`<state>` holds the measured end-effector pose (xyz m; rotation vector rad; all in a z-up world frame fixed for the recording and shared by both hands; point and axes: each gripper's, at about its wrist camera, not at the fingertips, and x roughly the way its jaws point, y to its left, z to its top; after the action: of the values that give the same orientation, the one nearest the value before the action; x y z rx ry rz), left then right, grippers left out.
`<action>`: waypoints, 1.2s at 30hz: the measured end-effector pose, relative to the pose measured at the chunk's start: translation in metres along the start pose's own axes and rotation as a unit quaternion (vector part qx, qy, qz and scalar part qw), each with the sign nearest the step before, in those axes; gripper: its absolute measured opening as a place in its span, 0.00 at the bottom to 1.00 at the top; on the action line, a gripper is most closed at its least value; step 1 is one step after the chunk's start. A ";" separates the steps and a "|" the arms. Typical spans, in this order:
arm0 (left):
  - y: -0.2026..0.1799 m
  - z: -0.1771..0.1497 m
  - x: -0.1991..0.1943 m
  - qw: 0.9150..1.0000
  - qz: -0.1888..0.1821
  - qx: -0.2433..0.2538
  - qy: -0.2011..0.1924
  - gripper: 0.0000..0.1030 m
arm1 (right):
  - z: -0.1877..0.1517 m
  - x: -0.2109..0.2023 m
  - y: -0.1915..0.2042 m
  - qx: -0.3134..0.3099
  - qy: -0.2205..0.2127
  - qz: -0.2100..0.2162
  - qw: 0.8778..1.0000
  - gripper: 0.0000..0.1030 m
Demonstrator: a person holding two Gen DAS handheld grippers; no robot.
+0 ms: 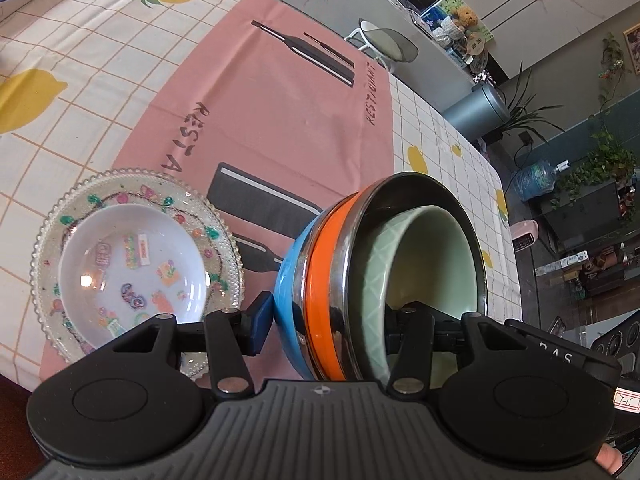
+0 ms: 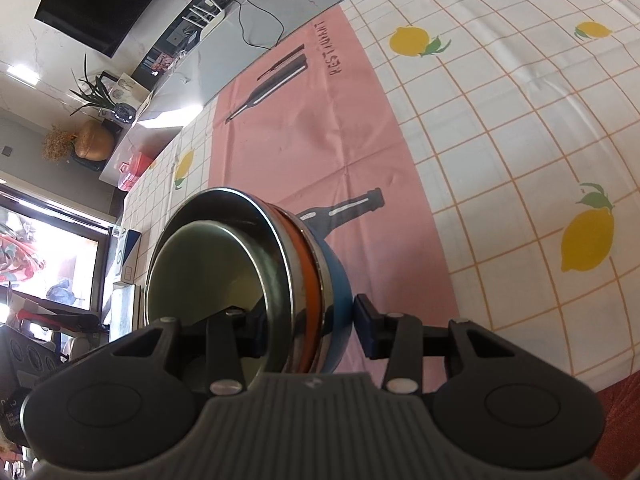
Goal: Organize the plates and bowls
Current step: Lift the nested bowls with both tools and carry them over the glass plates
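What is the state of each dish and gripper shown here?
Bowl stack: nested, tilted, gripped on both sides.
Green bowl: innermost, empty.
White bowl: upright on glass plate, empty.
Left gripper: shut on stack wall.
Right gripper: shut on stack wall.

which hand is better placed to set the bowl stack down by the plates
Left. Both tongs grip the nested bowl stack, but only the left wrist view shows the white plate on the beaded glass plate, beside its outer finger.

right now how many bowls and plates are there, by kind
bowls: 4, nested: pale green ceramic bowl, steel bowl, orange bowl, blue bowl
plates: 2, stacked: white dish on beaded clear glass plate
total: 6
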<state>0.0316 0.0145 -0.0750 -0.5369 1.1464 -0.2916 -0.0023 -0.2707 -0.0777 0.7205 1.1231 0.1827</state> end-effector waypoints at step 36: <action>0.108 0.006 -0.062 0.993 0.040 -0.108 -0.041 0.54 | -0.028 0.088 0.115 -0.094 0.105 0.023 0.990 0.41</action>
<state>0.0071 0.1365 -0.0836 -0.6842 1.1235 -0.0749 0.0374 -0.1289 -0.0812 0.5685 1.2714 0.4069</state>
